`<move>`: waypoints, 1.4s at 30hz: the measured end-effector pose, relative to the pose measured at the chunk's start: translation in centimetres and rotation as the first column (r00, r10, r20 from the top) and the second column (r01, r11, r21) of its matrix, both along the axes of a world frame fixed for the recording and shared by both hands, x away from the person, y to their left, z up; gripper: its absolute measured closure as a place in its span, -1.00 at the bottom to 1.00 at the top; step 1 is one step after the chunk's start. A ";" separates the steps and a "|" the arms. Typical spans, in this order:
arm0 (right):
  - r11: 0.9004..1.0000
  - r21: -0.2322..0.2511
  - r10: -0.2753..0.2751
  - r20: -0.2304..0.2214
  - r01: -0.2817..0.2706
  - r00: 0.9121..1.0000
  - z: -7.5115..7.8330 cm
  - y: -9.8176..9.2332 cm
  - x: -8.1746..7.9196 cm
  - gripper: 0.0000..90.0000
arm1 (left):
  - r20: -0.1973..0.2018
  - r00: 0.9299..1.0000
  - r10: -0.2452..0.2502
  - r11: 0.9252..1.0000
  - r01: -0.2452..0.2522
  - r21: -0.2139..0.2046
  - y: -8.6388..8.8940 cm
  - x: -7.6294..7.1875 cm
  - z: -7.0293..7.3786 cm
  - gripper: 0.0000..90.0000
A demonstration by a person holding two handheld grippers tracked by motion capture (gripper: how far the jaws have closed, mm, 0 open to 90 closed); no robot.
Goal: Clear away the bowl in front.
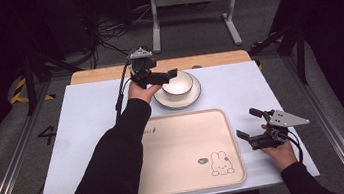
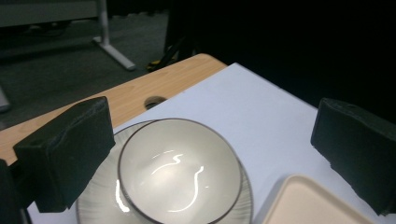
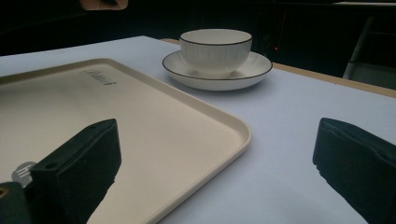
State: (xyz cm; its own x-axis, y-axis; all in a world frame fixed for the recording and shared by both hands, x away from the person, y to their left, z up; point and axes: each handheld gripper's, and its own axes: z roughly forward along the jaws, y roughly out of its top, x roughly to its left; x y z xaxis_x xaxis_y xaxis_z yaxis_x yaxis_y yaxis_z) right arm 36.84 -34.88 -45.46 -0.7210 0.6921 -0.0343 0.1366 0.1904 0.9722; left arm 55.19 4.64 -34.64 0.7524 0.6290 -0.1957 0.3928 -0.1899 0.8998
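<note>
A white bowl (image 1: pixel 177 82) with a dark rim stands empty in a matching saucer plate (image 1: pixel 180 99) at the back middle of the white table mat. My left gripper (image 1: pixel 162 77) hovers at the bowl's left rim, open, its black jaws wide apart on either side of the bowl (image 2: pixel 180 170) and not touching it. A beige tray (image 1: pixel 187 150) with a rabbit drawing lies empty in front of the plate. My right gripper (image 1: pixel 250 123) stands open just right of the tray, holding nothing. From the right gripper view (image 3: pixel 219 168) the tray edge (image 3: pixel 224 119), bowl (image 3: pixel 215 49) and plate (image 3: pixel 252 70) lie ahead.
The white mat (image 1: pixel 87 118) covers a wooden table (image 1: pixel 106 74) whose bare strip shows at the back, with a round hole (image 2: pixel 154 100) near the plate. A desk frame (image 1: pixel 193 8) and cables stand on the floor beyond. The tray's corner (image 2: pixel 308 205) lies close to the plate.
</note>
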 end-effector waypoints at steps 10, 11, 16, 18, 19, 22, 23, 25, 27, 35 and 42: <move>1.000 -0.011 0.003 0.006 -0.003 1.000 0.0 0.1 -0.1 -0.97 | -0.031 0.997 0.074 0.997 -0.075 -0.004 -0.3 1.0 -1.1 -0.99; 1.000 -0.011 0.004 0.006 -0.004 1.000 0.0 0.1 -0.1 -0.97 | -0.049 0.996 0.079 0.997 -0.079 -0.009 -0.3 1.1 -1.3 -0.99; 1.000 -0.011 0.006 0.008 -0.006 1.000 0.0 0.1 -0.1 -0.97 | -0.104 0.990 0.097 0.995 -0.095 0.026 -0.1 2.1 -2.6 -0.99; 1.000 -0.011 0.007 0.008 -0.007 1.000 0.0 0.1 -0.1 -0.97 | -0.119 0.987 0.109 0.994 -0.107 0.026 0.0 2.2 -2.8 -0.99; 1.000 -0.011 0.007 0.009 -0.007 1.000 0.0 0.1 -0.1 -0.97 | -0.136 0.984 0.114 0.993 -0.111 0.028 0.0 2.4 -3.1 -0.99; 1.000 -0.011 0.009 0.010 -0.008 1.000 0.0 0.1 -0.1 -0.97 | -0.155 0.980 0.124 0.992 -0.119 0.041 0.0 2.8 -3.7 -0.98; 1.000 -0.011 0.009 0.011 -0.009 1.000 0.0 0.1 -0.2 -0.97 | -0.164 0.979 0.124 0.992 -0.119 0.041 0.0 2.9 -3.9 -0.98; 1.000 -0.010 0.013 0.011 -0.013 1.000 0.0 0.1 -0.2 -0.98 | -0.182 0.976 0.121 0.992 -0.115 0.042 -0.1 3.1 -4.3 -0.97; 1.000 -0.008 0.014 0.010 -0.014 1.000 0.0 0.1 -0.2 -0.98 | -0.207 0.971 0.117 0.993 -0.111 0.042 -0.2 3.3 -4.7 -0.97; 1.000 -0.007 0.016 0.011 -0.016 1.000 0.0 0.1 -0.2 -0.98 | -0.235 0.965 0.117 0.993 -0.107 0.058 -0.7 3.6 -5.6 -0.94; 1.000 -0.005 0.015 0.009 -0.015 1.000 0.0 0.1 -0.2 -0.98 | -0.255 0.957 0.136 0.990 -0.119 0.079 -1.0 4.1 -6.1 -0.85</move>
